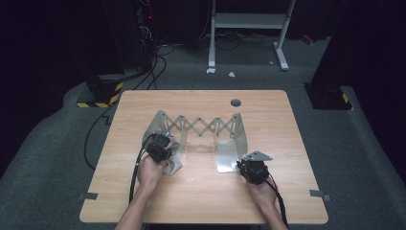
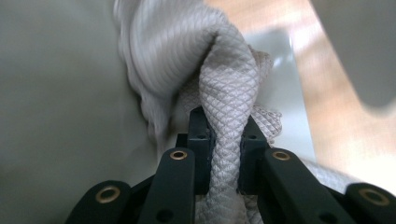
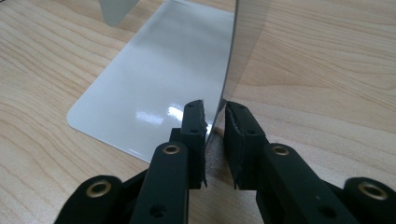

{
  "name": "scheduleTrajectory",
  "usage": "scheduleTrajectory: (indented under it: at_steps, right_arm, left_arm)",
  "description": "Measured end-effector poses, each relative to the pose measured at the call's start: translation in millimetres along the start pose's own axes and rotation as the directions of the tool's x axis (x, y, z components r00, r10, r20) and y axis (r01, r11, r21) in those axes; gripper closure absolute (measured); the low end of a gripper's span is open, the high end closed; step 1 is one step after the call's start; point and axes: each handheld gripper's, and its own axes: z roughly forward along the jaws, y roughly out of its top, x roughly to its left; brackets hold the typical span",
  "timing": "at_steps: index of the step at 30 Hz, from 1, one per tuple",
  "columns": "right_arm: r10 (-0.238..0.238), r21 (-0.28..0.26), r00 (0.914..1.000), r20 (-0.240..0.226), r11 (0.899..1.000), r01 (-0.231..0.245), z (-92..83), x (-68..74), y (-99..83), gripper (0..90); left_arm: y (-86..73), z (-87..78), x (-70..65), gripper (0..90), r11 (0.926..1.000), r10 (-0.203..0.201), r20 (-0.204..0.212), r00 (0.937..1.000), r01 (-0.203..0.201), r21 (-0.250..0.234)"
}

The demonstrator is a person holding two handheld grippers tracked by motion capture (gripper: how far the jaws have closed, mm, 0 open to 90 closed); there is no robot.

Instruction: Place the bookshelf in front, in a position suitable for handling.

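1. Your left gripper (image 1: 160,147) sits over the left side of the wooden table (image 1: 201,201). It is at the left end plate of a grey metal rack (image 1: 198,128) that has a scissor-lattice back.

2. In the left gripper view, its jaws pinch a twisted fold of a pale grey quilted cloth (image 2: 229,93). The fabric runs up between both pads and bunches above them.

3. That cloth lies against the rack's flat left wall (image 2: 56,112), which takes up the left half of that view. Whether the fabric presses on the wall or only hangs beside it, you cannot tell through the blur.

4. From the high view, the cloth (image 1: 173,163) spills out below and to the right of your left hand (image 1: 151,172) and rests on the table just inside the rack's left plate.

5. Your right gripper (image 1: 253,168) is at the near end of the rack's right side, beside its shiny base plate (image 1: 226,158).

6. In the right gripper view, its jaws are pressed onto the thin upright right plate (image 3: 243,46), one pad on each face, near the plate's lower edge.

7. The flat base plate (image 3: 154,84) lies on the table to the left of that upright plate in that view and reflects a light.

8. Your two hands are well apart, with the lattice spanning the space beyond them.
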Motion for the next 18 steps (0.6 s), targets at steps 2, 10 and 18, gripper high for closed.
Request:
scheduleTrajectory:
  at_steps: [2,10,18]
  right_arm:
    - [0.0,0.0,1.0,0.001,1.0,0.0,0.0,0.2,0.0,78.5]
    - [-0.013,-0.002,0.9998,0.018,1.0,0.013,-0.1,2.6,0.0,78.6]
    - [-0.017,-0.002,0.9996,0.022,1.0,0.017,-0.1,3.3,-0.1,78.5]
  left_arm:
    - [6.0,4.7,0.4,79.3,0.9999,-0.004,-0.009,0.9999,0.004,-0.013]
    - [-25.8,-12.5,2.6,79.2,0.9996,-0.015,-0.039,0.9991,0.014,-0.025]
    - [-59.1,-29.5,1.2,78.9,0.9967,-0.05,-0.023,0.9985,0.049,-0.066]
